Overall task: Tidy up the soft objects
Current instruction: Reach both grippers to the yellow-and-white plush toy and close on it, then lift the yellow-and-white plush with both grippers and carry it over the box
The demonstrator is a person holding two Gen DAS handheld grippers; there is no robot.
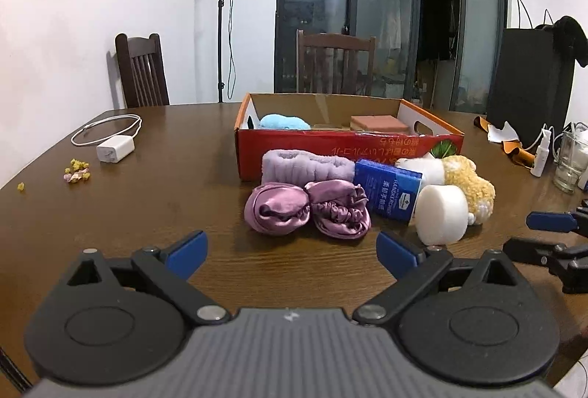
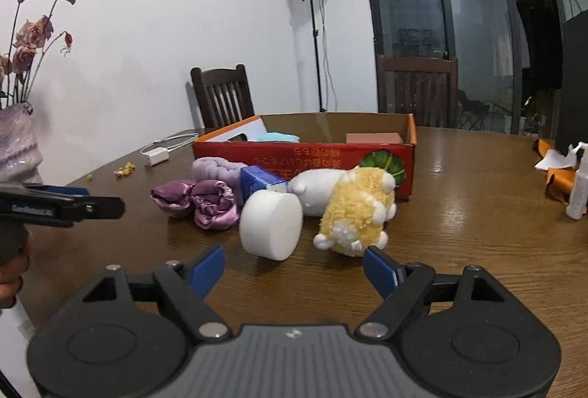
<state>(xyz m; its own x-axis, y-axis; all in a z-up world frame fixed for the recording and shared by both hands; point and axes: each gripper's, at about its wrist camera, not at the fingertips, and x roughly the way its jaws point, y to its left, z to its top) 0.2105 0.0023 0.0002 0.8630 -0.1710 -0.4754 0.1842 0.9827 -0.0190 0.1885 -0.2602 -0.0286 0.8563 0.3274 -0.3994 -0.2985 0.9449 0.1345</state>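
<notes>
Several soft things lie on the wooden table in front of a red cardboard box (image 1: 330, 150) (image 2: 305, 155). They are two purple satin bundles (image 1: 275, 210) (image 2: 205, 201), a lavender headband (image 1: 307, 166), a blue handkerchief pack (image 1: 387, 190), a white foam cylinder (image 1: 443, 214) (image 2: 272, 225) and a yellow-and-white plush (image 1: 466, 185) (image 2: 356, 210). A light blue soft item (image 1: 284, 122) and a brown block (image 1: 378, 123) are in the box. My left gripper (image 1: 292, 251) is open just short of the satin bundles, holding nothing. My right gripper (image 2: 294, 265) is open, empty, close to the cylinder and plush.
A white charger with cable (image 1: 114, 148) and yellow crumbs (image 1: 77, 172) lie at the left. A glass (image 1: 569, 162), spray bottle (image 1: 542, 151) and orange scraps sit at the right. A vase of roses (image 2: 18, 140) stands near the left edge. Two chairs stand behind the table.
</notes>
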